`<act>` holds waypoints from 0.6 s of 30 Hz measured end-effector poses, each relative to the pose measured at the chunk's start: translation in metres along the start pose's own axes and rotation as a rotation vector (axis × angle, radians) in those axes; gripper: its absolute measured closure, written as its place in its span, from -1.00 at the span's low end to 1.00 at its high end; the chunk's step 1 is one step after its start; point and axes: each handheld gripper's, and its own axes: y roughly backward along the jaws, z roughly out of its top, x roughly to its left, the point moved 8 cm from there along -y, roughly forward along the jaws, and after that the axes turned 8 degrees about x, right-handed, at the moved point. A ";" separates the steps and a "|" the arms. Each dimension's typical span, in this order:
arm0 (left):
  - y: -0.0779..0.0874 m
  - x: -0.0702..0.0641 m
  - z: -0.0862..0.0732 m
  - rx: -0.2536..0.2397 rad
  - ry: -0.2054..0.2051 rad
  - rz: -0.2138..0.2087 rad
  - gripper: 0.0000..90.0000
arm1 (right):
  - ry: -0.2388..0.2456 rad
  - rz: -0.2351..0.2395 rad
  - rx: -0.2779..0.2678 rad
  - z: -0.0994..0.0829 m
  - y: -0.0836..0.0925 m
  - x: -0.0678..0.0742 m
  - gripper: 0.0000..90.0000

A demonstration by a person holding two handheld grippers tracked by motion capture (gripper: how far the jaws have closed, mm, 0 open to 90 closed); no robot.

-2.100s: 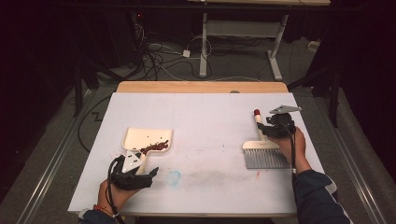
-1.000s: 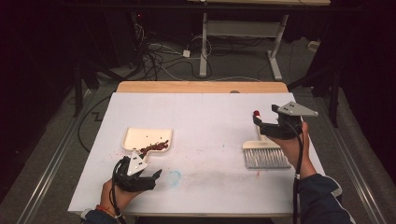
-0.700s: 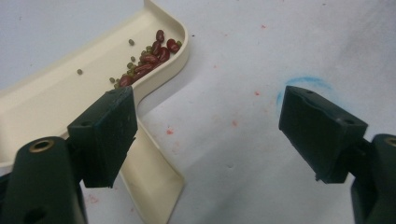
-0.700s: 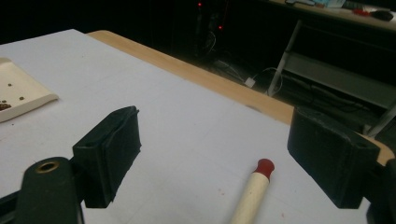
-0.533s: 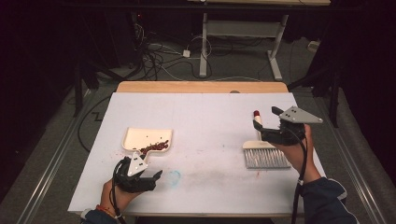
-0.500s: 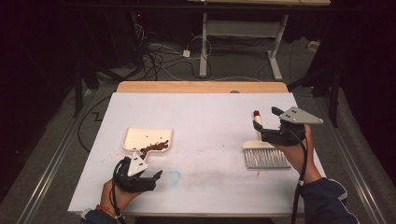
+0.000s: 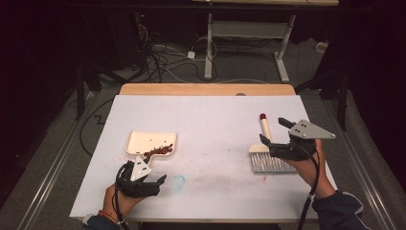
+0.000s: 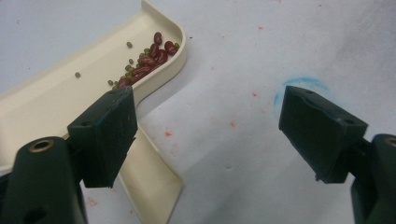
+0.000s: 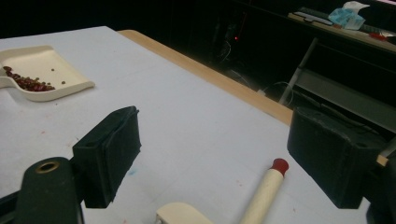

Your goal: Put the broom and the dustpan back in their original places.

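Dustpan (image 7: 152,143), holding red beans (image 7: 158,152), lies near-left, just beyond the wide-open left gripper (image 7: 143,181). A careless nudge could spill them. The right gripper (image 7: 287,143), also wide, hovers above the brush (image 7: 266,152).

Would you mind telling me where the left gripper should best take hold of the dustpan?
Probably by the flat handle sticking out from the dustpan toward the person. The open left gripper could come in from the near side and close across its edges, keeping the pan level so the beans stay in.
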 end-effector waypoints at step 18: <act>0.001 0.001 0.001 -0.005 -0.020 0.011 -0.57 | 0.040 0.010 0.031 -0.035 0.014 0.008 -0.64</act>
